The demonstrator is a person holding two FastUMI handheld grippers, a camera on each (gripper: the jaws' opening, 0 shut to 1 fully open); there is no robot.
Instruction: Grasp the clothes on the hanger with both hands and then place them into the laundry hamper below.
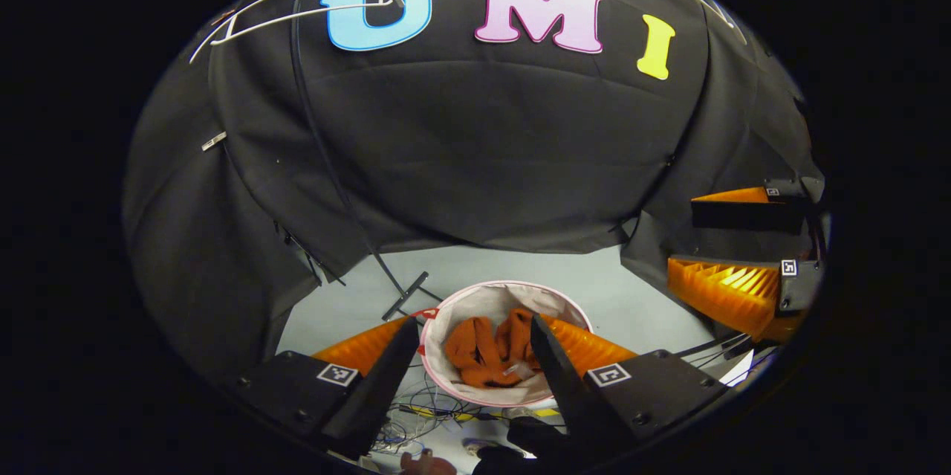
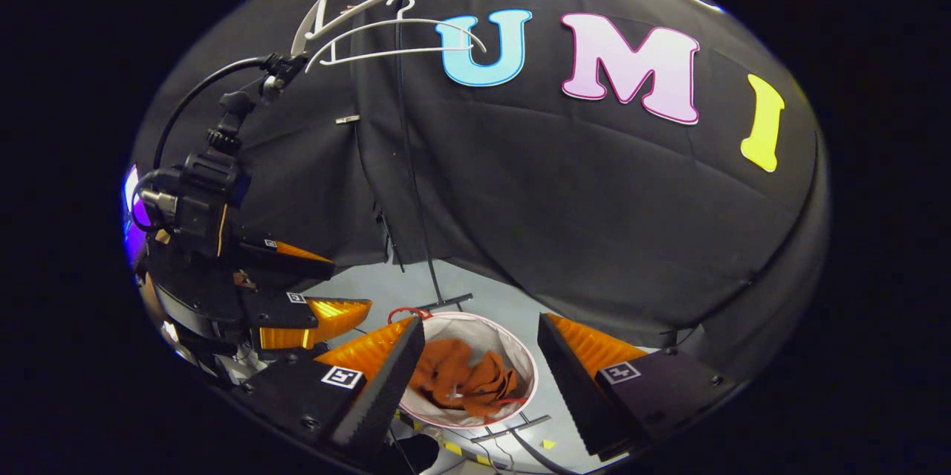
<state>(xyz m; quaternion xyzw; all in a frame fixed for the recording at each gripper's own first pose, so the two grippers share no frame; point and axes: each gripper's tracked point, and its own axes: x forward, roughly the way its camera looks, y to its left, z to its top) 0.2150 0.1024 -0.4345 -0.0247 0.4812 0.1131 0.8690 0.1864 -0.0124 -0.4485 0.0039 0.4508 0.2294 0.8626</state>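
Clothes (image 1: 487, 352) are lying in the hamper (image 1: 475, 304) below both grippers (image 1: 472, 356) (image 2: 479, 356), jaws gaping empty; drop looks complete.

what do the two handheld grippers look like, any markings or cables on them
Each gripper has two wedge-shaped fingers with ribbed inner faces on black blocky mounts, and each mount carries a small square black-and-white marker. The left gripper and the right gripper look alike in build. Seen from the right gripper view, the left gripper has a black body with a knurled knob and a black cable looping up from it.
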